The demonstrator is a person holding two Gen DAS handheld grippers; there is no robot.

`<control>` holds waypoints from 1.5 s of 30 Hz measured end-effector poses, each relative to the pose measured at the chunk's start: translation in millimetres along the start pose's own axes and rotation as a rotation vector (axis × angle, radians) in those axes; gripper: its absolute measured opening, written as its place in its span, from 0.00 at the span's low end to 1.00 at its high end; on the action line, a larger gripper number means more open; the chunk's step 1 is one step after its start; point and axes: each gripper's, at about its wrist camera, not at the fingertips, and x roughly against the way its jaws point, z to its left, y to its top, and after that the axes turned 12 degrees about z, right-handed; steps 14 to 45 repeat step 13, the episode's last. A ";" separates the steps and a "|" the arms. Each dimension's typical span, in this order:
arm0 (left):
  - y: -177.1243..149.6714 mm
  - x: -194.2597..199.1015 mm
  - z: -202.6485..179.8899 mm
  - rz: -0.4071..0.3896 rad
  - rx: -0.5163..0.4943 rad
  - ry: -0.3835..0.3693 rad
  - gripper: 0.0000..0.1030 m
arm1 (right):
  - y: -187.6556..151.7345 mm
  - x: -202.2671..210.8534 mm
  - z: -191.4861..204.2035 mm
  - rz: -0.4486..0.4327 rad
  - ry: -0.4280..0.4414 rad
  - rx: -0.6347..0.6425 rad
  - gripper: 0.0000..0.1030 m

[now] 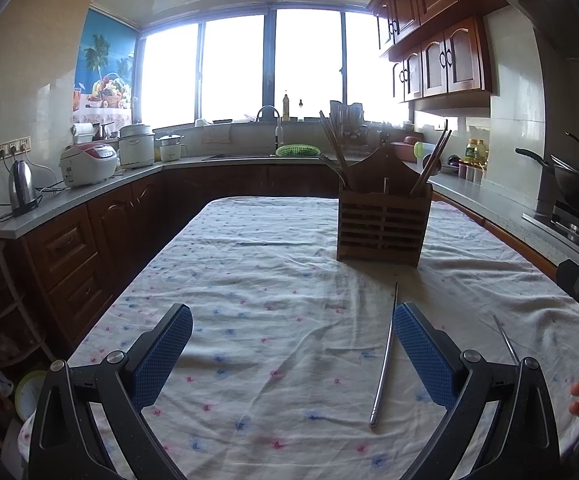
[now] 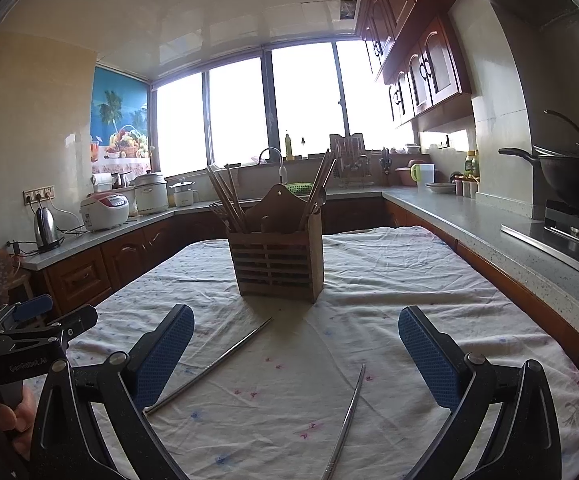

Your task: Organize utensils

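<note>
Metal chopsticks (image 2: 209, 364) on cloth (image 2: 389, 280); wooden holder (image 2: 277, 264) upright.

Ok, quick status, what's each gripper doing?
Left gripper: open, holding nothing.
Right gripper: open, holding nothing; both metal chopsticks lie on the tablecloth.

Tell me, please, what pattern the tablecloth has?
The tablecloth is white with small pink and blue flowers, clearest in the left wrist view.

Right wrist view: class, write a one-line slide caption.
Open right gripper above two metal chopsticks before a wooden utensil holder.
</note>
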 end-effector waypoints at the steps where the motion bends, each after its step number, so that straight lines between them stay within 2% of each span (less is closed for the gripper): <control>1: 1.0 0.0 -0.7 0.001 0.002 -0.001 0.99 | 0.5 -0.2 -0.7 0.001 0.000 -0.003 1.00; 13: 4.3 -7.3 -9.7 0.041 0.003 -0.023 0.99 | 3.2 -11.1 -4.9 0.057 0.000 -0.029 1.00; 45: 4.3 -7.3 -9.7 0.041 0.003 -0.023 0.99 | 3.2 -11.1 -4.9 0.057 0.000 -0.029 1.00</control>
